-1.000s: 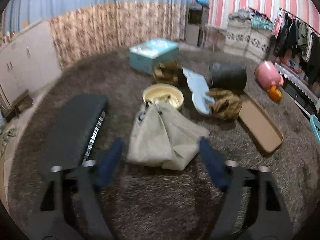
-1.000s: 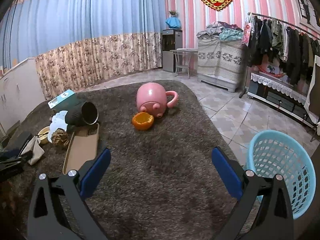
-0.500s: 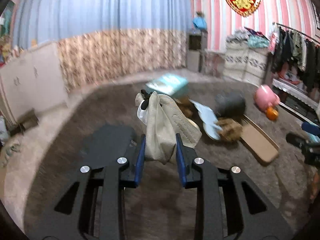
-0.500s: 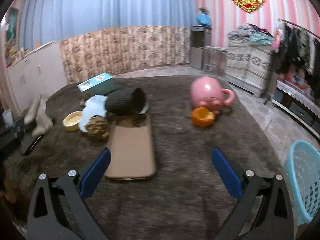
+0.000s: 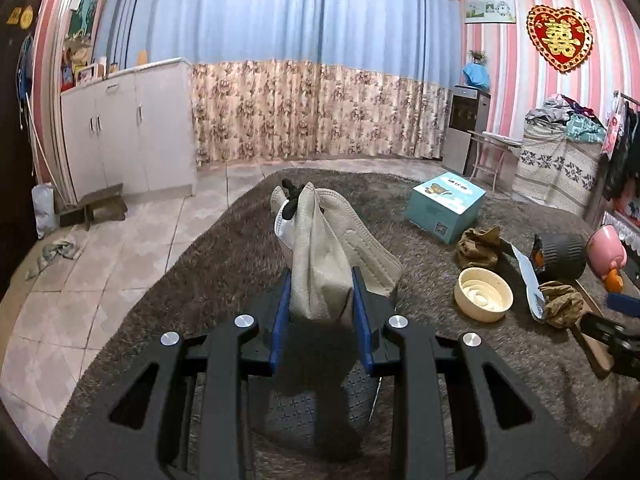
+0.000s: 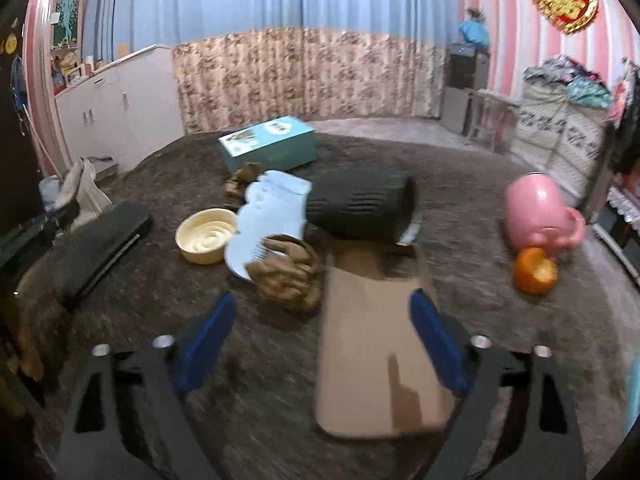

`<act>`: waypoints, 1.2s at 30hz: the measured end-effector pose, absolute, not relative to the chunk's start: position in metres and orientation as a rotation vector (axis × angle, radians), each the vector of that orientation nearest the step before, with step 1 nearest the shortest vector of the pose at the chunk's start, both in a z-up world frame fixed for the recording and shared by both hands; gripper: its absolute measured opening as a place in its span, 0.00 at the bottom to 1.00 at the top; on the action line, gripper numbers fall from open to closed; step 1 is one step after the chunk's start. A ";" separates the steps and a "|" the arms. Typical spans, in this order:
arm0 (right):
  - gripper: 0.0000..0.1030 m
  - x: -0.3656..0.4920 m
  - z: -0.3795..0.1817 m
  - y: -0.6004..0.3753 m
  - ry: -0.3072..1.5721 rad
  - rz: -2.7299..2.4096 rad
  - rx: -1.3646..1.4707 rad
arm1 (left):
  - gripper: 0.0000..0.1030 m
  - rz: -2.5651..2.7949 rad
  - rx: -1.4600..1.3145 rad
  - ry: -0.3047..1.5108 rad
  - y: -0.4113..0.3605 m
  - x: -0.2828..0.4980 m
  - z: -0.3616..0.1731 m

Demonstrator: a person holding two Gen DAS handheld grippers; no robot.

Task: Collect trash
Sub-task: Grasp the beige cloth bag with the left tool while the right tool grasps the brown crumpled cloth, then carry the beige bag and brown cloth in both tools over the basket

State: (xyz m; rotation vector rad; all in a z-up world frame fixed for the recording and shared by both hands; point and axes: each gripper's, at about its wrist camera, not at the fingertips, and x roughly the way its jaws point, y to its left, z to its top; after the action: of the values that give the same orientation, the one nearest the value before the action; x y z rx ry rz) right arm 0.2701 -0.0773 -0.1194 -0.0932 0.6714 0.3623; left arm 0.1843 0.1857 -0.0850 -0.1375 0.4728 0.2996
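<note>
Gripping a beige face mask (image 5: 320, 264) upright, left gripper (image 5: 320, 304) fingers clamp its lower end.

A white cabinet (image 5: 128, 132) stands far left beside flowered curtains (image 5: 320, 112); a small wooden stool (image 5: 96, 206) sits below it, a red heart decoration (image 5: 559, 42) hangs far right.

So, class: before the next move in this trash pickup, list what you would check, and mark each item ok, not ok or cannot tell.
1. Left gripper grips the mask: ok.
2. Mask lifted clear of the rug: ok.
3. Right gripper closing, nothing between its fingers yet: ok.
4. Brown wad reachable, just ahead of the left finger: ok.
5. Tan tray partly between the fingers, may get caught: not ok.
6. Bin within reach: cannot tell.
</note>
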 end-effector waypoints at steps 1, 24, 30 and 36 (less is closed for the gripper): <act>0.69 0.275 -0.121 -0.074 0.682 0.371 -0.091 | 0.26 0.298 -0.139 0.473 0.185 0.186 -0.086; 0.35 0.193 -0.057 -0.191 0.540 0.154 -0.021 | 0.26 0.170 -0.150 0.467 0.157 0.178 -0.064; 0.35 0.154 -0.045 -0.247 0.499 0.002 -0.026 | 0.26 0.063 -0.118 0.429 0.108 0.172 -0.038; 0.35 0.131 -0.043 -0.304 0.461 -0.082 0.057 | 0.26 -0.057 -0.118 0.421 0.059 0.167 -0.025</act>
State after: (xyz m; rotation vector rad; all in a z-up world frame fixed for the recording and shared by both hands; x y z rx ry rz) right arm 0.1314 -0.3041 -0.0429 0.0574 0.4605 -0.0822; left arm 0.1666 0.0590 -0.0247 -0.1180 0.4205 -0.0570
